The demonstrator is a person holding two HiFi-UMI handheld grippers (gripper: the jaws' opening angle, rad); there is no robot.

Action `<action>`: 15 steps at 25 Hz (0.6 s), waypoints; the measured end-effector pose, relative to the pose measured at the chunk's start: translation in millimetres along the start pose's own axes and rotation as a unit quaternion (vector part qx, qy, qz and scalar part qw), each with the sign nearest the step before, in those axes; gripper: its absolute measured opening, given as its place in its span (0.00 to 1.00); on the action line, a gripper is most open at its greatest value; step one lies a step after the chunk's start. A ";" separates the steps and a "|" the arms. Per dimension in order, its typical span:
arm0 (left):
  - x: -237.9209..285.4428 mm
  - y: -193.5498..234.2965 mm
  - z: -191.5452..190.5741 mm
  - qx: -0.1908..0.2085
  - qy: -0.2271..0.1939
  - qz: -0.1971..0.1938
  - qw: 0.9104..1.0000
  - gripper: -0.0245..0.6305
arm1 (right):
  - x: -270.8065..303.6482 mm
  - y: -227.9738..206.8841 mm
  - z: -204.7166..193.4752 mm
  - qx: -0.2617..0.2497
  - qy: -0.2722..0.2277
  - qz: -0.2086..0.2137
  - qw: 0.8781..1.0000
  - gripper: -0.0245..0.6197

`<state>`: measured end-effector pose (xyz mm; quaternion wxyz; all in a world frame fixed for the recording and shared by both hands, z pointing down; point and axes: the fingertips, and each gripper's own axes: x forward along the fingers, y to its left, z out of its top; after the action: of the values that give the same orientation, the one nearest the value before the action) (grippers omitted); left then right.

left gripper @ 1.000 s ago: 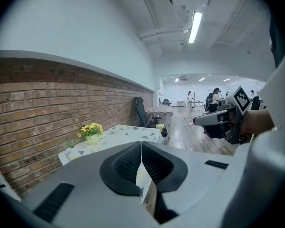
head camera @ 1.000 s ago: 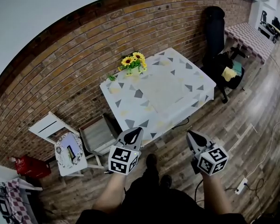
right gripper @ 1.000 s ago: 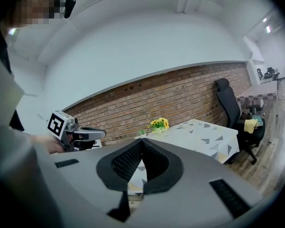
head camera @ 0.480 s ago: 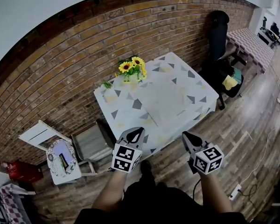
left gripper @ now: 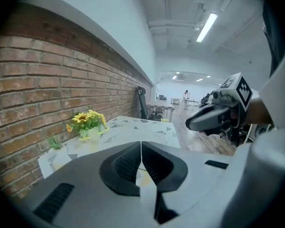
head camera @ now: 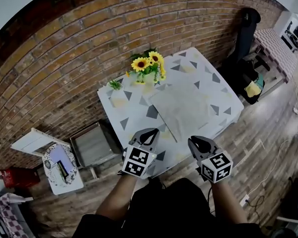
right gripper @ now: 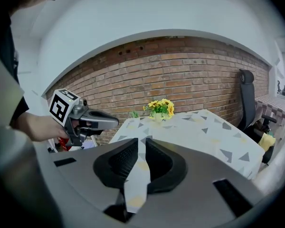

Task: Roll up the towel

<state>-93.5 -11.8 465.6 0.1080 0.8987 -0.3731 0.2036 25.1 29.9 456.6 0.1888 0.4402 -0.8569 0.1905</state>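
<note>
Left claw (head camera: pixel 150 134) shows a square marker (head camera: pixel 137 161), likely coded.

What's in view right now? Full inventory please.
towel: one, pale grey, flat on the table
table: one, white cloth with grey triangles, middle of view
sunflowers: one bunch, yellow, table's far edge
small plant: one, green, table's far left corner
office chair: one, black, right of table
chair: one, grey, left of table
left gripper: one, grey, near table edge, jaws together, empty
right gripper: one, grey, near table edge, jaws just been opening, slightly apart, nothing between
</note>
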 end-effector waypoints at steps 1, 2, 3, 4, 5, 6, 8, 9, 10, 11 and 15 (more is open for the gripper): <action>5.5 1.5 -3.7 0.001 0.007 -0.005 1.000 0.07 | 5.0 -1.2 -3.9 -0.004 0.008 -0.002 1.000 0.14; 11.5 2.2 -7.9 0.000 0.014 -0.009 1.000 0.07 | 9.7 -3.3 -8.9 -0.007 0.016 -0.004 1.000 0.15; 18.0 1.7 -12.0 -0.002 0.021 -0.015 1.000 0.07 | 14.0 -6.1 -14.7 -0.009 0.024 -0.005 1.000 0.15; 25.2 -0.1 -15.9 -0.004 0.027 -0.021 0.999 0.07 | 18.0 -9.5 -21.0 -0.012 0.033 -0.005 0.999 0.16; 32.8 -3.3 -19.5 -0.003 0.034 -0.029 0.999 0.07 | 22.0 -12.6 -27.3 -0.016 0.043 -0.003 0.999 0.17; 40.5 -7.6 -23.0 -0.001 0.041 -0.037 0.998 0.07 | 25.8 -14.9 -33.4 -0.019 0.054 0.001 0.998 0.18; 53.9 -17.5 -30.4 0.008 0.058 -0.053 0.997 0.07 | 33.3 -16.4 -46.4 -0.026 0.078 0.013 0.997 0.20; 59.7 -21.4 -33.7 0.012 0.066 -0.060 0.996 0.07 | 37.4 -17.1 -53.1 -0.034 0.090 0.020 0.995 0.21; 65.1 -24.4 -36.8 0.015 0.072 -0.065 0.995 0.07 | 42.0 -17.9 -59.6 -0.044 0.100 0.026 0.994 0.22; 70.0 -26.7 -40.1 0.016 0.079 -0.069 0.994 0.07 | 46.5 -18.5 -66.4 -0.055 0.111 0.032 0.992 0.23; 87.1 -28.7 -57.8 0.027 0.117 -0.072 0.990 0.07 | 62.2 -20.6 -92.0 -0.078 0.144 0.050 0.985 0.26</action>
<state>-33.9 -26.3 555.0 0.1408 0.8959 -0.2865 0.3088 22.8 21.5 569.2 0.3342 0.3487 -0.8539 0.1937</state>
